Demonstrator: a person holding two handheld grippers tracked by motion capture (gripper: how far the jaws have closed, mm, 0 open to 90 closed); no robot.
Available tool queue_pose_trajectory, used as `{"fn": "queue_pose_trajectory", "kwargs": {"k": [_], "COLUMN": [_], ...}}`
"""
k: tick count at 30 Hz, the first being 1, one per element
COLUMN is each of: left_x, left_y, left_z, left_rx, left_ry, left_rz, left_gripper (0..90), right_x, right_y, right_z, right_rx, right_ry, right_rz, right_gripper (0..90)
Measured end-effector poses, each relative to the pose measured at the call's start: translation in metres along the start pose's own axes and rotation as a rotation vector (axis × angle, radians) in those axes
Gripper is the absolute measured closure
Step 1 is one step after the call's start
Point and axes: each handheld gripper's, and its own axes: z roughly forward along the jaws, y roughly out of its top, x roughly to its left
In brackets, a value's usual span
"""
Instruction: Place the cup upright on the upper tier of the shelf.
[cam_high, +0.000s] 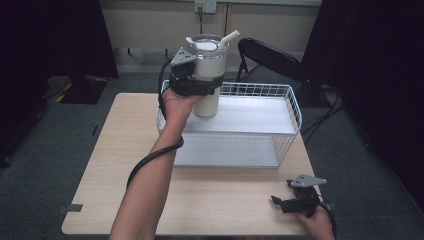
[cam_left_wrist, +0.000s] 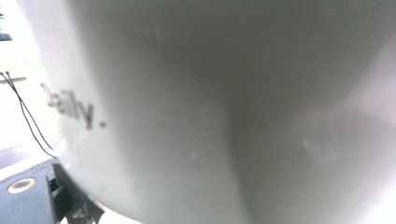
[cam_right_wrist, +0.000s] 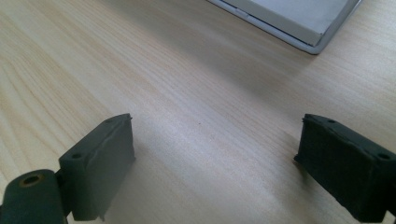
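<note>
A white tumbler (cam_high: 207, 65) with a clear lid and a white straw (cam_high: 229, 37) is held upright over the left end of a white wire rack (cam_high: 292, 107). My left gripper (cam_high: 196, 86) is shut on the tumbler's body, its base at or just above the rack's upper shelf. Up close in the left gripper view, the tumbler's white wall (cam_left_wrist: 210, 107) carries grey lettering. My right gripper (cam_high: 281, 202) rests near the table's front right edge, open. In the right gripper view its jaws stand wide apart over bare wood, with the right gripper (cam_right_wrist: 215, 158) holding nothing.
The wire rack has two shelves and stands at the back of the light wooden table (cam_high: 110, 165); its lower shelf corner (cam_right_wrist: 313, 37) lies ahead of my right gripper. A black folding chair (cam_high: 270, 57) stands behind the table. Dark curtains hang on both sides.
</note>
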Motion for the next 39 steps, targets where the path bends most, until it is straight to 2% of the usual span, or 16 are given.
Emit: {"fn": "queue_pose_trajectory", "kwargs": {"k": [21, 26, 33, 36, 39], "left_x": [-0.001, -0.003, 0.000, -0.002, -0.002], "left_y": [-0.006, -0.007, -0.011, -0.011, -0.012], "left_z": [0.004, 0.003, -0.003, -0.003, -0.004], "left_rx": [0.001, -0.001, -0.016, -0.008, -0.011], "left_ry": [0.006, 0.003, -0.005, -0.012, -0.011], "left_rz": [0.005, 0.027, 0.022, 0.042, 0.039], "left_gripper": [8.0, 8.0, 7.8, 7.8, 7.8], "right_x": [0.000, 0.000, 0.000, 0.000, 0.000], "right_y": [0.000, 0.000, 0.000, 0.000, 0.000], "right_z": [0.000, 0.000, 0.000, 0.000, 0.000], "right_rx": [0.000, 0.000, 0.000, 0.000, 0.000], "right_ry": [0.000, 0.000, 0.001, 0.001, 0.001], "right_rz": [0.000, 0.000, 0.001, 0.000, 0.000], "right_gripper": [10.0, 10.0, 10.0, 10.0, 10.0]}}
